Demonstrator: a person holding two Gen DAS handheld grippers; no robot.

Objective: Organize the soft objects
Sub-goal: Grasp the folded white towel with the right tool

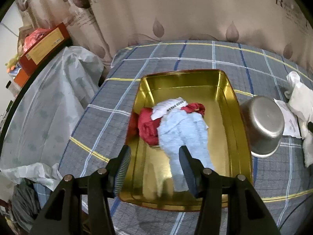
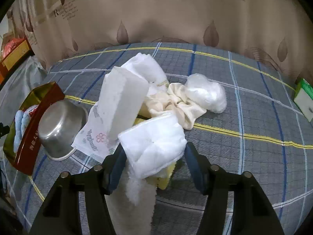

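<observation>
Soft-item sorting on a plaid bed. Right gripper (image 2: 153, 161), angled steeply down, brackets a white padded pack (image 2: 154, 146) at 12 o'clock of its fingertips; its jaws are not yet pressing. Closing squarely across the pack's middle should prevent slipping. Left gripper (image 1: 154, 168), spread and empty, hangs over the gold tray (image 1: 230, 105) holding a blue cloth (image 1: 183, 133).

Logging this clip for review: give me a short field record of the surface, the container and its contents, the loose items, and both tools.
surface: plaid bedsheet
container: gold tin, beside an overturned steel bowl
contents: red cloth, light blue cloth, white printed cloth
loose pile: white padded cloth, tissue pack, cream scrunchie
left tool: open over the tin, empty
right tool: astride the white padded cloth, grip unclear
</observation>
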